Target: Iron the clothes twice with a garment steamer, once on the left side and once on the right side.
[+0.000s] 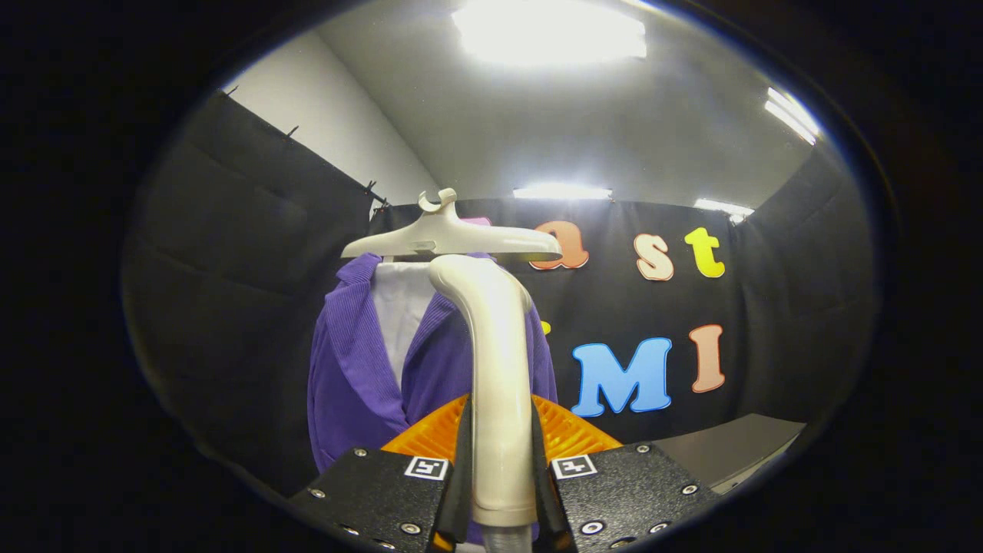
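Observation:
My gripper (501, 468) is shut on the cream handle of the garment steamer (495, 361), which rises upright between the fingers and curves forward at its top. Just beyond it hangs a purple jacket (361, 376) over a white shirt (401, 311), on a pale hanger (449, 234). The steamer head points toward the upper chest of the garment, near the collar; whether it touches the cloth I cannot tell. The steamer hides the jacket's right half.
Black cloth walls (230, 307) close in the booth on the left, back and right. A grey table surface (729, 453) lies low on the right. Ceiling lights glare overhead.

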`<state>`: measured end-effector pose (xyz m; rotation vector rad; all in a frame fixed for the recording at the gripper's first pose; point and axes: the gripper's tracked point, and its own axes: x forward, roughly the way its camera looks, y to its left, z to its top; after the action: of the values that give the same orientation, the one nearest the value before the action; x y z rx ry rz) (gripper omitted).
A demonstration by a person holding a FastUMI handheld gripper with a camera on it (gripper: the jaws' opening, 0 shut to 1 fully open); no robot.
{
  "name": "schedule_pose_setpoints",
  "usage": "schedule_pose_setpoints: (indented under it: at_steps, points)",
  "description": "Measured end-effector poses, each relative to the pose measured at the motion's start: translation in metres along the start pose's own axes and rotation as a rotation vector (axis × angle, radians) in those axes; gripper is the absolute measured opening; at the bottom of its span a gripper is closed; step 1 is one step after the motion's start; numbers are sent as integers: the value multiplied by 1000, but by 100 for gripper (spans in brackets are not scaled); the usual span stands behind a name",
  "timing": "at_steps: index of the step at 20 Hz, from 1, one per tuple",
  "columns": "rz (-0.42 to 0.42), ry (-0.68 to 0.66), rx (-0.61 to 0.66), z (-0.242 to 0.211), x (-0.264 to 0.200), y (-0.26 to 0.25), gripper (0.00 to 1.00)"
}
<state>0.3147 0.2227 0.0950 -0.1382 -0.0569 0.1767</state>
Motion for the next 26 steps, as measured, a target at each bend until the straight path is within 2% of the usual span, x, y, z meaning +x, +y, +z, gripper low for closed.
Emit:
schedule_pose_setpoints:
  at_steps: [7, 26]
  points:
    - [-30, 62, -81, -48, -13, 5, 35]
    - [-5, 330, -77, -188, -93, 14, 35]
